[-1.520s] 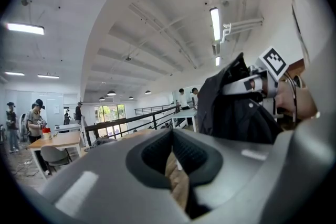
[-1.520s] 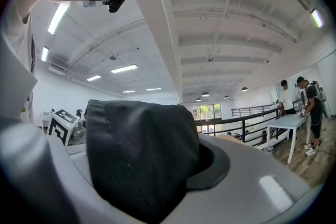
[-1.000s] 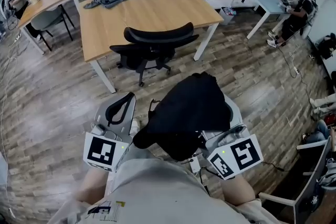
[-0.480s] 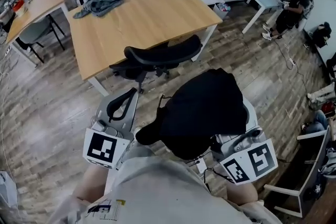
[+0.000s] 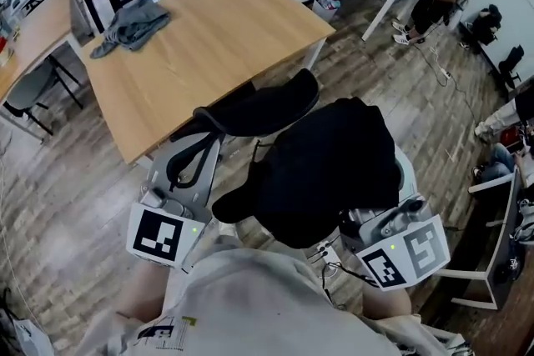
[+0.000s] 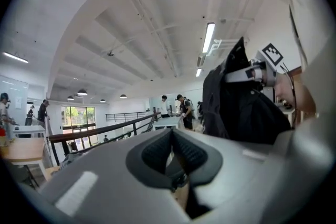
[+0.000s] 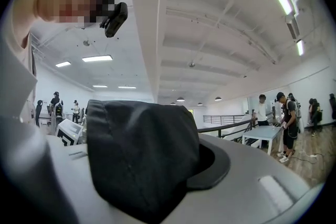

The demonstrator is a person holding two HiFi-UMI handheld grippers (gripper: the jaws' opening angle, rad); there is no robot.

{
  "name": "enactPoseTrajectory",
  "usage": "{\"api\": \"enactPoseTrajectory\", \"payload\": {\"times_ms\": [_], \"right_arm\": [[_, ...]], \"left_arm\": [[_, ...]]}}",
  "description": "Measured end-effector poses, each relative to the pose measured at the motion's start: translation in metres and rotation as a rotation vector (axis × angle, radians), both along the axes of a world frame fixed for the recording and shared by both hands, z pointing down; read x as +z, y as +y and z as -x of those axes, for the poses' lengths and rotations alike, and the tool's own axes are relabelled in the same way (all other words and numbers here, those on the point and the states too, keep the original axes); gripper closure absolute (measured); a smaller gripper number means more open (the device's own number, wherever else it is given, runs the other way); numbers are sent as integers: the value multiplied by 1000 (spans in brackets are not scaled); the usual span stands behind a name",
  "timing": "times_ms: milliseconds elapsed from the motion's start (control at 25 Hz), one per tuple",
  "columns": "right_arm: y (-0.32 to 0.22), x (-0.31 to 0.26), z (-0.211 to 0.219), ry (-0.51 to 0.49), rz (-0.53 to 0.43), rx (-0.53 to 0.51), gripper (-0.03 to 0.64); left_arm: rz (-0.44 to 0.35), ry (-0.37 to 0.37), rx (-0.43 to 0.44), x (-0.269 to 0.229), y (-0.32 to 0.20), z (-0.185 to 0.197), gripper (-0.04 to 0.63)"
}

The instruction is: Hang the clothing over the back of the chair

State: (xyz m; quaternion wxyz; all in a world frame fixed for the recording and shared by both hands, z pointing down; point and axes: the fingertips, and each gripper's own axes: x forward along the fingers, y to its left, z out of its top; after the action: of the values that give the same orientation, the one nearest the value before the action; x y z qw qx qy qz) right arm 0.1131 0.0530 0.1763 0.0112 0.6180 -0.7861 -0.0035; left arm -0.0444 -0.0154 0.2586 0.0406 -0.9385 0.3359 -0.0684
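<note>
A black garment (image 5: pixel 327 167) is held up in front of the person, above the wooden floor (image 5: pixel 75 179) and on the near side of the chair (image 5: pixel 260 107). It is bunched into one thick mass whose long axis runs from the lower left, close to the person's body, to the upper right. Its far upper end points past the right end of the chair's back, and its lower left end tapers to a loose flap. Nothing of it is laid over the chair's back.

The right claw (image 7: pixel 195 159) is seen pinching the garment: in the right gripper view the cloth is draped over one side of the claw and gathered into it, while one dark pad is left showing beside the fold. In the head view this claw is covered by the garment.

The left claw (image 5: pixel 193 158) is pressed together with nothing in it; in the left gripper view its two ribbed pads (image 6: pixel 155 150) are seen meeting at the tips. It is held just left of the garment, pointing toward the chair.

The chair is turned with its curved back toward the person and is tucked against a light wooden worktop (image 5: pixel 209 25). A grey cloth (image 5: pixel 129 19) is left crumpled at the worktop's far left corner, well apart from the chair
</note>
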Motion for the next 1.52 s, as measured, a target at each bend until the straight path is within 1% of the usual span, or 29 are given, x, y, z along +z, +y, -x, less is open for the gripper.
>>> {"api": "enactPoseTrajectory", "payload": {"times_ms": [160,360,600,760,880,1120,1320,1520], "right_arm": [[-10,0,-1,-9,1,29,426],[-23,6,-1,-13,19,33,426],[-36,16,-5,-11,44,1,426],[-38,6,-10,-8,35,-31,426],[-42,-7,-13,-4,18,-58,426],[-51,-27,-15,7,-8,-97,426],[-64,-39,-9,13,3,-142,426],[-80,-54,-8,22,5,-147,426]], "left_arm": [[-6,-5,36,1,-16,-2,595],[8,-4,53,4,-28,-2,595],[20,-19,18,7,-34,-8,595],[7,-22,8,0,-29,-16,595],[5,-13,-17,-10,-27,-20,595],[-28,-15,-54,-26,-25,-21,595],[-55,-12,-72,-43,-26,-18,595],[-72,-10,-82,-51,-34,-13,595]]}}
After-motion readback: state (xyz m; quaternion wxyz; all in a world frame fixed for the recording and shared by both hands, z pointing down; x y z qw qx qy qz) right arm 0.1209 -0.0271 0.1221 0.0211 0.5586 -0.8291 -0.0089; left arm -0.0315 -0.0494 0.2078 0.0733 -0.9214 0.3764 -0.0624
